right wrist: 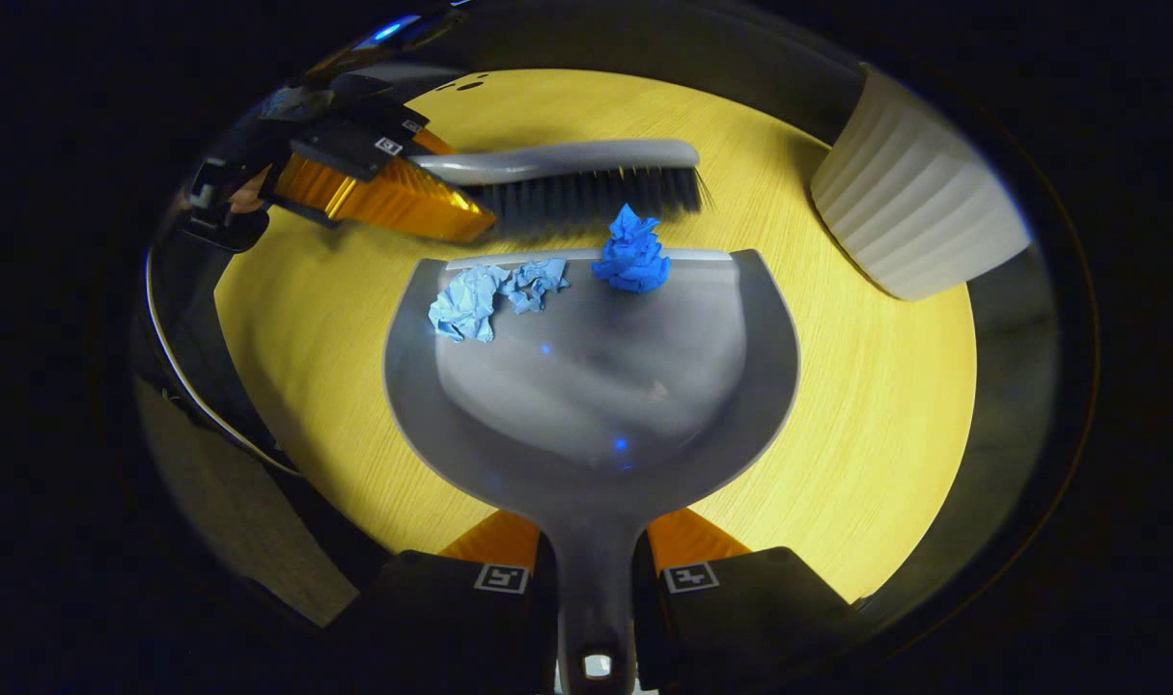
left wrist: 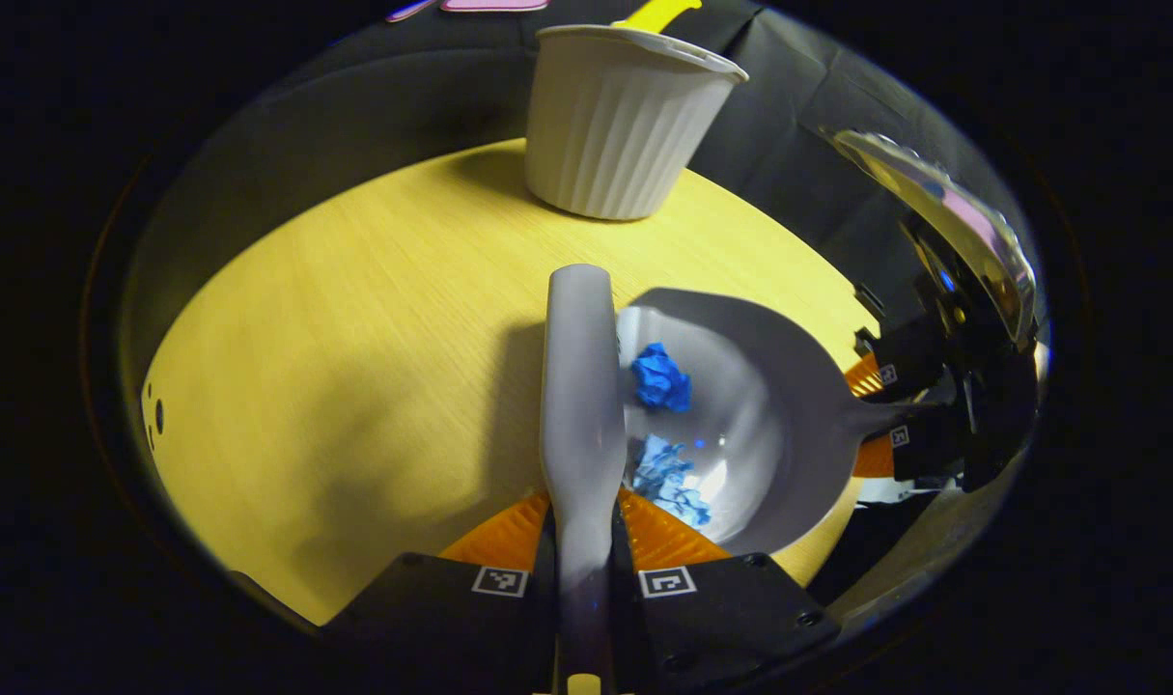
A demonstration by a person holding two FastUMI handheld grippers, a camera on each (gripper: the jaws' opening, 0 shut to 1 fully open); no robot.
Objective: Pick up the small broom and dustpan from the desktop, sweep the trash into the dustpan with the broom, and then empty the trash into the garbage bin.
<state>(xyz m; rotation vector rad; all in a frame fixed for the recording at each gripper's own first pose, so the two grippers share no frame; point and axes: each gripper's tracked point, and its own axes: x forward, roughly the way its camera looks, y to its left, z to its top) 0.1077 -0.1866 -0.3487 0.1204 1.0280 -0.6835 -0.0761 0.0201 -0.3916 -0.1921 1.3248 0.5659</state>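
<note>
I'm pinching the broom in my left claw and the dustpan on the worktop in my right claw, sweeping both paper scraps past its lip, bin emptying still pending.

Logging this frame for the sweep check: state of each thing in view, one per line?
broom: held by left claw, bristles at the dustpan's front edge
dustpan: held by its handle in right claw, resting on the table
dark blue paper wad: on the dustpan's lip
light blue paper wad: just inside the dustpan
garbage bin: upright on the table, contents unseen
</note>
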